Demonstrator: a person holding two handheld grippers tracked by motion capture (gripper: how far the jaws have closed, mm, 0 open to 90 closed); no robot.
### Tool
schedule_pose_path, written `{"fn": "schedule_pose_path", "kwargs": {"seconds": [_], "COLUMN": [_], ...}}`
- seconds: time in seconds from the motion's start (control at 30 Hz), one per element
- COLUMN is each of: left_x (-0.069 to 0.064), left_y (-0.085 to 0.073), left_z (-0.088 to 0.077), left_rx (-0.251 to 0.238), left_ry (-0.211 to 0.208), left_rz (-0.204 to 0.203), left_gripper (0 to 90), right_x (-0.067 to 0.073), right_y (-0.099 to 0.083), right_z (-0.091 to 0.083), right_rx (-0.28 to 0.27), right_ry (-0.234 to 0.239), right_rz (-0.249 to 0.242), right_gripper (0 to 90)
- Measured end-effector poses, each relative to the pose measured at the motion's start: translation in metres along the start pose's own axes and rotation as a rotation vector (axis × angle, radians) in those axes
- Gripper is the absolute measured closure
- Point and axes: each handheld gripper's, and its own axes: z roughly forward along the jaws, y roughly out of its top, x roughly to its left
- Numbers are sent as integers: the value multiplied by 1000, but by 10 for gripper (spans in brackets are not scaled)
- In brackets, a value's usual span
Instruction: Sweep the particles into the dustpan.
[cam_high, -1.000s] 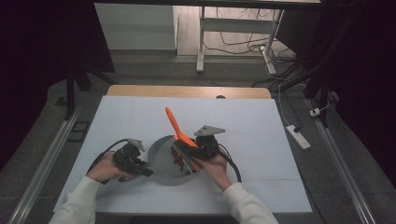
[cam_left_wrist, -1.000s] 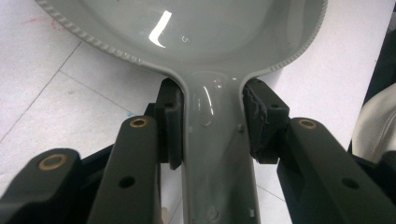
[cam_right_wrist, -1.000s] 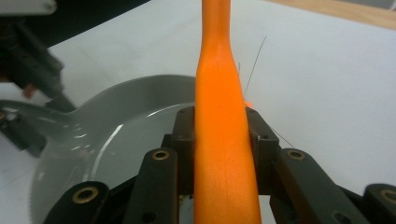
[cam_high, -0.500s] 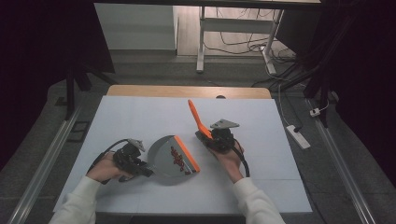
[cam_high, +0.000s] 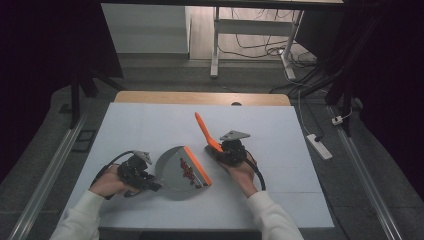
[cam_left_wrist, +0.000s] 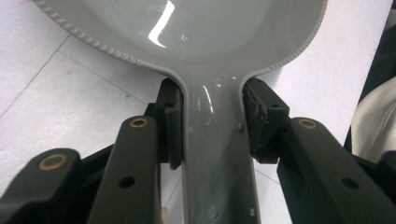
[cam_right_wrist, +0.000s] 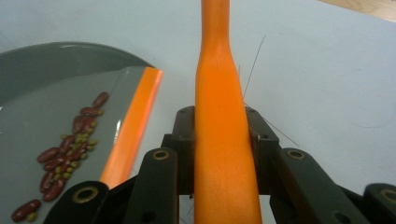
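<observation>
1. Left gripper (cam_high: 134, 172): fingers pinching grey dustpan (cam_high: 175, 170) handle, pan flat on desk (cam_high: 150, 125).
2. Right gripper (cam_high: 231, 151): fingers clamped on orange brush (cam_high: 206, 131), beside pan's lip.
3. Beans (cam_right_wrist: 65, 154) lying inside; sweeping apparently finished.
4. Next, probably: lifting pan level.

Dim room with dark edges, bright white table (cam_high: 150, 125), white glare streak on grey dustpan (cam_left_wrist: 161, 28), close jaws softly blurred
</observation>
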Motion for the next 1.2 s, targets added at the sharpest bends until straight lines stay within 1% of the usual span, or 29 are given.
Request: {"fn": "schedule_pose_path", "kwargs": {"seconds": [0.07, 0.1, 0.23, 0.3, 0.37, 0.47, 0.5, 0.57, 0.6, 0.63, 0.77, 0.87, 0.9, 0.97, 1.03, 1.1, 1.13, 1.2], "left_x": [0, 0, 1, 0, 0, 0, 0, 0, -1, -1, -4, -6, -6, -8, -9, -11, -11, -12], "left_y": [0, 0, 0, 0, 0, 0, 0, 0, 0, 0, -1, -3, -3, -5, -6, -7, -7, -7], "left_z": [0, 1, 1, 1, 0, 0, 0, -1, -1, -1, -2, -2, -2, -2, -2, -3, -3, -4], "left_rx": [1, 5, 5, -1, -4, -5, -5, -8, -11, -14, -33, -54, -54, -63, -77, -95, -95, -112], "left_ry": [0, 1, 0, 3, 6, 6, 8, 12, 14, 18, 35, 47, 47, 56, 65, 75, 75, 91], "left_rz": [-2, -2, -4, -2, -1, -1, 0, 0, 2, 4, 12, 10, 10, 12, 9, 7, 7, 1], "left_gripper": [614, 614, 614, 614, 614, 614, 614, 613, 613, 613, 611, 611, 611, 611, 611, 610, 609, 609], "right_x": [3, 9, 26, 37, 46, 54, 54, 58, 58, 58, 50, 39, 39, 31, 29, 22, 20, 18], "right_y": [0, 1, 2, 3, 4, 8, 8, 9, 9, 9, 10, 12, 12, 12, 12, 11, 11, 11], "right_z": [1, 3, 6, 8, 8, 6, 6, 5, 4, 4, -1, -11, -11, -17, -19, -25, -28, -29], "right_rx": [-1, 0, -3, 0, -7, -19, -19, -23, -30, -30, -52, -77, -77, -90, -94, -102, -107, -113], "right_ry": [4, 16, 64, 85, 108, 160, 160, 164, 153, 153, 136, 114, 114, 101, 98, 87, 83, 80], "right_rz": [-5, -21, -42, -71, -86, -80, -80, -99, -112, -112, -79, -55, -55, -41, -37, -28, -23, -19], "right_gripper": [700, 701, 701, 701, 700, 701, 701, 701, 700, 700, 700, 700, 700, 700, 700, 700, 700, 700]}}
